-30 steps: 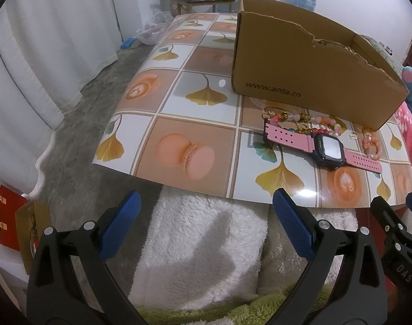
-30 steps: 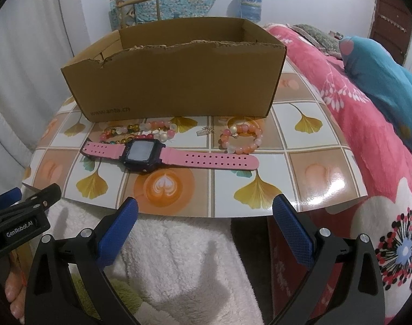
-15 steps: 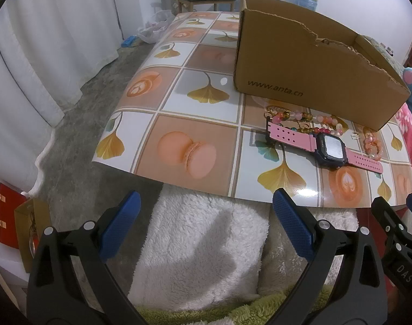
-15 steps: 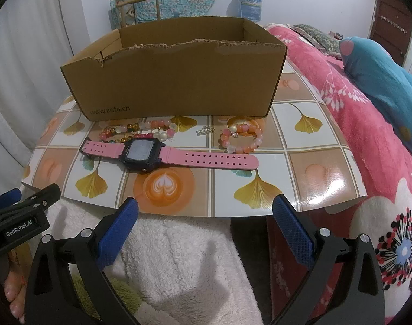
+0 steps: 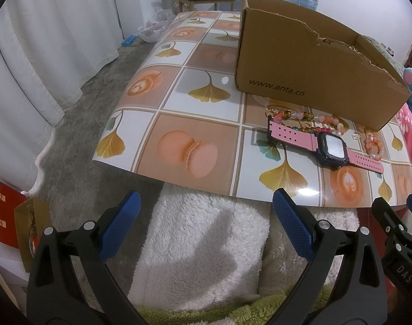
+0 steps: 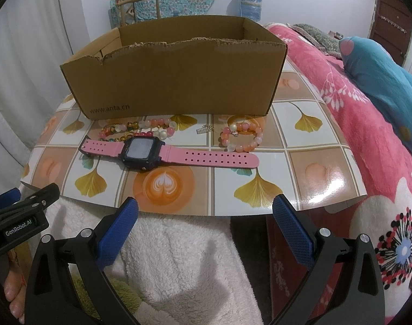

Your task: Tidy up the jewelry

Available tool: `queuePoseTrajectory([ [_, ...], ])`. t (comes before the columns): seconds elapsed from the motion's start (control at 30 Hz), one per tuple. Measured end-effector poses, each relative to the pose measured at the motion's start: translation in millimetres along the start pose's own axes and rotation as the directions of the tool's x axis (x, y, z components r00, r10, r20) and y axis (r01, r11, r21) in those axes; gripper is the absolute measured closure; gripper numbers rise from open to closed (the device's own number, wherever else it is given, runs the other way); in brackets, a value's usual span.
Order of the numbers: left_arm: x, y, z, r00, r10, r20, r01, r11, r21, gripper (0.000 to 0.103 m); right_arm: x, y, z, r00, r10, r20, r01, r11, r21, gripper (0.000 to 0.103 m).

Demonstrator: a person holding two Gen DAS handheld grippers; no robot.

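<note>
Nearest of all, both grippers hang short of the table's front edge, over a white fleecy blanket (image 6: 178,243). The right gripper (image 6: 205,222) has its blue-padded fingers wide apart with nothing between them; the left gripper (image 5: 205,222) is likewise spread and empty, off toward the table's front-left side.

Past the edge, the table (image 6: 314,178) wears a glossy cloth printed with ginkgo leaves and coffee cups. Closest to the front edge lies a pink watch (image 6: 162,153), flat, strap stretched out left to right. Just behind its left half sits a long string of mixed beads (image 6: 135,130), bunched loosely and partly tucked behind the strap. To the right of that, a small silver charm (image 6: 204,129) lies alone, and beside it a short pink-and-white bead bracelet (image 6: 241,138) rests in a ring, close to the watch strap's right end.

Behind all four stands the open cardboard box (image 6: 178,86), its torn front wall just beyond the beads — presumably where the pieces should go. Its floor is hidden from both cameras, so I cannot tell whether anything is inside.

As far as can be judged, the sorting has barely begun: every visible piece is on the cloth, none is held, and the whole row remains to be lifted — the watch being the nearest candidate.
</note>
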State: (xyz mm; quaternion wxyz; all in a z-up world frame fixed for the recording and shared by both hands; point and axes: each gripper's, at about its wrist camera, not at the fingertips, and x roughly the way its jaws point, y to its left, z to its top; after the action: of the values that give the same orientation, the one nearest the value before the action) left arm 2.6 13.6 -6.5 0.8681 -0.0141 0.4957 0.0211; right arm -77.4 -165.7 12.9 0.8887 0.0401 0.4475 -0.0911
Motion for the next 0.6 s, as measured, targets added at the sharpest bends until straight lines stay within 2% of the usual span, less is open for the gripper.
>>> queuePoseTrajectory([
  [0.6,0.8,3.8,-1.8,1.0,0.0,-0.002,0.0,1.0,-0.003,0.008,-1.3,0.4,-1.2,1.0,-0.006,0.0,0.006,1.0,-0.005,0.006],
])
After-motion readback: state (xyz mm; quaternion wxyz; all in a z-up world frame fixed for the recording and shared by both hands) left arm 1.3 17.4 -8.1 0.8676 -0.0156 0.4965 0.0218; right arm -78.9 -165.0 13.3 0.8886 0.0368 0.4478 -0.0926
